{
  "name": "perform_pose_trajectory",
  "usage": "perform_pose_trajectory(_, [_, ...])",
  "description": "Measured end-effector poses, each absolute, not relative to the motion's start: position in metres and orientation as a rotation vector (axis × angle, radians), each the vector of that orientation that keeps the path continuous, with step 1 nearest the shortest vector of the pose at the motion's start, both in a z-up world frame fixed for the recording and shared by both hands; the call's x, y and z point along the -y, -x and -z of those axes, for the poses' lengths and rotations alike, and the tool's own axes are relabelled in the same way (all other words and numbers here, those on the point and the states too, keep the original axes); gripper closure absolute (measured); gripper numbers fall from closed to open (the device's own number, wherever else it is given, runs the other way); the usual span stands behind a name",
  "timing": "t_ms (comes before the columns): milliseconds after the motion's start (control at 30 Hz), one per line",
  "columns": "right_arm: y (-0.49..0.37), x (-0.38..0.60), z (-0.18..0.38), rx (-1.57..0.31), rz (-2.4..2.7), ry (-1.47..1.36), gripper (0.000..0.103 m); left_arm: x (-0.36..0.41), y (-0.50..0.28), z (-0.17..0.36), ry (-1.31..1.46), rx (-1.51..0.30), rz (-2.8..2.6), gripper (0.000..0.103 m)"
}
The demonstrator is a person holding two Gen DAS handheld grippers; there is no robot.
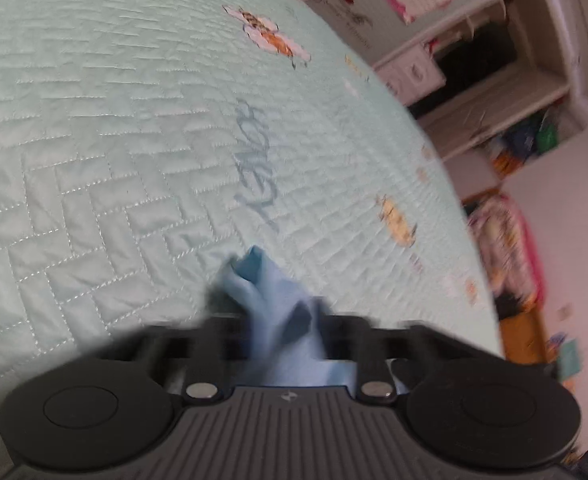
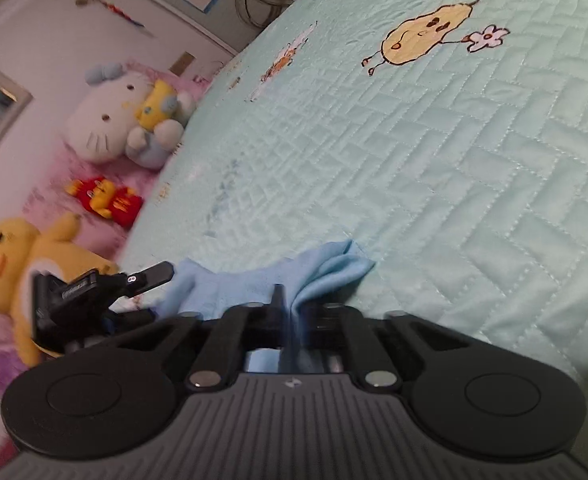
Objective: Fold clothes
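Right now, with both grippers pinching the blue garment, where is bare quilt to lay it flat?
Bare mint quilt lies ahead of the right gripper, between the blue garment and the pear print. It is crowded left: left gripper, plush toys beyond the edge.

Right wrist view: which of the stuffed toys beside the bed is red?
The small flat toy lying between the white cat plush and the big yellow plush; it alone is red with yellow parts.

A bed is carrying everything, and a mint quilt (image 2: 454,184) (herringbone stitching, cartoon prints) is covering it. A pear figure (image 2: 426,38) is showing at 1 o'clock in the right view. Blue lettering (image 1: 253,168) is running across the middle in the left view, blurred.
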State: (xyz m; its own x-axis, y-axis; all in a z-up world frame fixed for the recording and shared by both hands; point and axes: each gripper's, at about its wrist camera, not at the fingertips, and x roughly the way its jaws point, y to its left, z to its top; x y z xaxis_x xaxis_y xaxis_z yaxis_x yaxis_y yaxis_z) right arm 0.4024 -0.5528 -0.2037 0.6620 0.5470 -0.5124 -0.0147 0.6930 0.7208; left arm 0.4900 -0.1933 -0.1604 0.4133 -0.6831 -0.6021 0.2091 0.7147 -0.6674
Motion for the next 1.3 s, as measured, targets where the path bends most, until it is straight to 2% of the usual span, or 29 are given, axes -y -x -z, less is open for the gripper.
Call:
perform_pose_trajectory(100, [-0.391, 0.545, 0.191, -0.748, -0.352, -0.71, 0.1, 0.194, -0.474, 0.141, 0.446, -0.91, 0.603, 0.101])
perform_pose_trajectory(300, [-0.353, 0.525, 0.129, -0.629, -0.369, -0.629, 0.1, 0.164, -0.425, 0.076, 0.452, -0.757, 0.655, 0.102])
perform_pose_trajectory(500, [-0.267, 0.504, 0.057, -0.516, -0.426, -0.597, 0.1, 0.118, -0.342, 0.015, 0.466, -0.635, 0.716, 0.102])
perform_pose_trajectory(633, [-0.193, 0.479, 0.024, -0.482, -0.472, -0.54, 0.101, 0.098, -0.269, 0.0, 0.475, -0.593, 0.765, 0.102])
perform_pose_trajectory(833, [-0.074, 0.435, 0.023, -0.487, -0.512, -0.378, 0.101, 0.074, -0.152, 0.03, 0.37, -0.574, 0.797, 0.102])
perform_pose_trajectory(1000, [0.012, 0.385, 0.055, -0.532, -0.547, -0.092, 0.1, 0.066, -0.069, 0.1, 0.165, -0.645, 0.814, 0.101])
perform_pose_trajectory(1067, [0.041, 0.365, 0.077, -0.595, -0.553, 0.022, 0.096, 0.053, -0.046, 0.13, 0.185, -0.719, 0.818, 0.092])
perform_pose_trajectory(1100, [0.055, 0.357, 0.085, -0.612, -0.545, 0.086, 0.091, 0.045, -0.039, 0.14, 0.212, -0.751, 0.802, 0.088])
perform_pose_trajectory(1167, [0.084, 0.344, 0.098, -0.632, -0.516, 0.221, 0.067, 0.029, -0.027, 0.148, 0.29, -0.769, 0.757, 0.062])
perform_pose_trajectory(1233, [0.105, 0.342, 0.101, -0.642, -0.492, 0.232, 0.06, 0.022, -0.023, 0.149, 0.366, -0.79, 0.722, 0.056])
perform_pose_trajectory(1300, [0.113, 0.354, 0.097, -0.676, -0.482, 0.1, 0.057, 0.022, -0.024, 0.148, 0.434, -0.817, 0.693, 0.053])
